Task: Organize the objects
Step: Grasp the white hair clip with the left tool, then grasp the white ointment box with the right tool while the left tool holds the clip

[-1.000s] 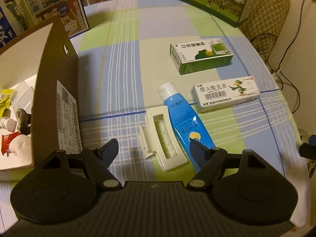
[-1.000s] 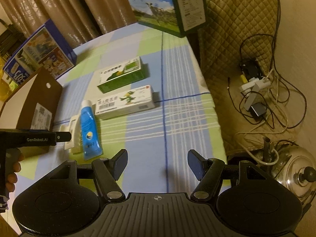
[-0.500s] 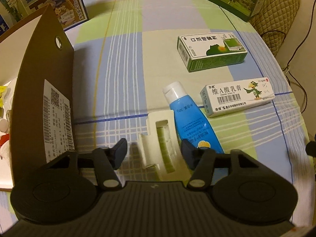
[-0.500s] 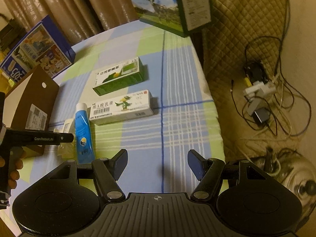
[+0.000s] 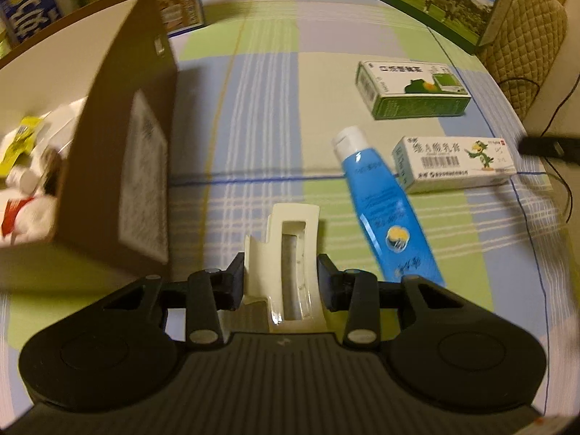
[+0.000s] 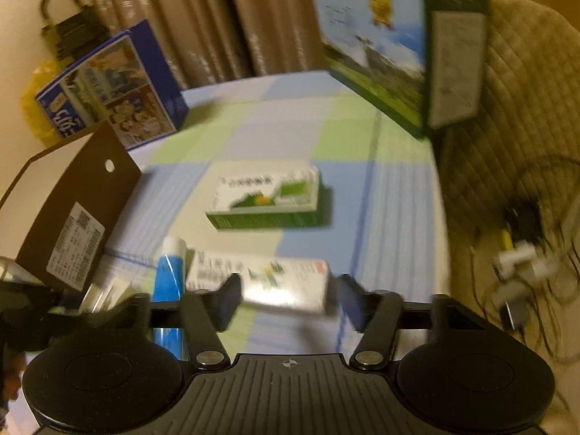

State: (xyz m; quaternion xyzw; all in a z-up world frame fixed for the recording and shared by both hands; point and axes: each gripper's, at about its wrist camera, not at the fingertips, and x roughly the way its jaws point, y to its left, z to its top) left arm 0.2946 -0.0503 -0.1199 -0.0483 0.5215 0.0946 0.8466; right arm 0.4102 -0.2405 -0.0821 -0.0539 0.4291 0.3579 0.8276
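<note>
- Gripping the cream hair clip (image 5: 286, 253) in my left gripper (image 5: 281, 282), fingers pressed on both sides, just beside the brown cardboard box (image 5: 119, 166).
- Blue tube (image 5: 384, 210) lies right of it (untouched).
- My right gripper (image 6: 288, 299) — open, empty — hovers at the white ointment box (image 6: 268, 282).

A round table (image 5: 261, 83) wears a checked cloth (image 6: 275, 127) of pale blue, green and cream. Behind the table hang brown curtains (image 6: 224, 21) — closed, in warm dim light. Right of the table stands a quilted beige chair (image 6: 507, 116), with tangled cables (image 6: 522, 253) beside it.
</note>
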